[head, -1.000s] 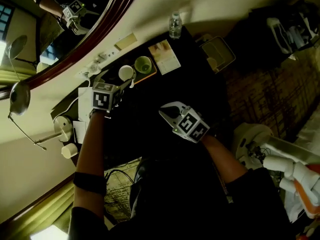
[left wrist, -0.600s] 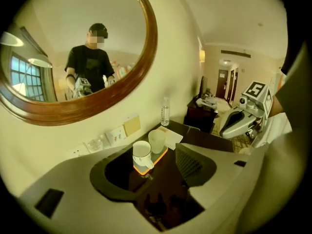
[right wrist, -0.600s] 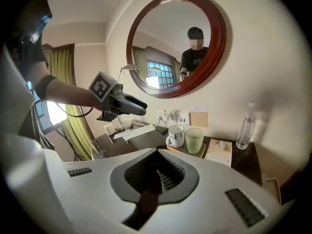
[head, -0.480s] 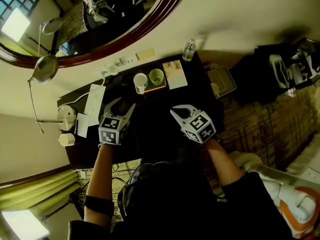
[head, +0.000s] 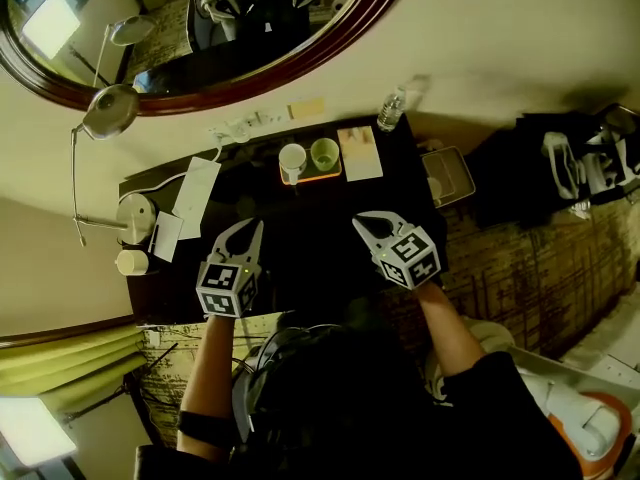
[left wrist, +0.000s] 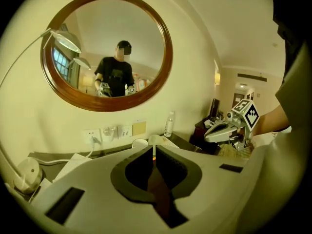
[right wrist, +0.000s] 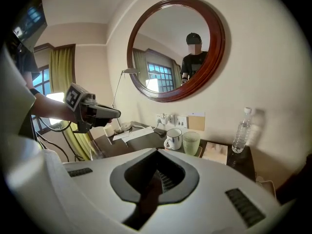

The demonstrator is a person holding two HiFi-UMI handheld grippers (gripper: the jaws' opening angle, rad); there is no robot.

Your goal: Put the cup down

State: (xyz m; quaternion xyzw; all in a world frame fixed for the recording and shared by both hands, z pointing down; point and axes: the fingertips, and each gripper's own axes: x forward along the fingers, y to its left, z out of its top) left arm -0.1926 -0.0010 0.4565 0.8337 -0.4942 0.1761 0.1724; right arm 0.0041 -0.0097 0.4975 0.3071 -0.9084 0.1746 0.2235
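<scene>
Left tool [head: 254, 227] just closed on nothing, right tool [head: 361, 219] shut empty, cup [head: 292, 161] well apart.

A: Worn?
B: Black short-sleeved top [head: 500, 398]; dark band [head: 205, 428] round left forearm.
A: Carried?
B: White-shelled left gripper [head: 250, 228] and right gripper [head: 362, 219], dark-lined jaws; black-and-white marker cube [head: 222, 301] on each.
</scene>
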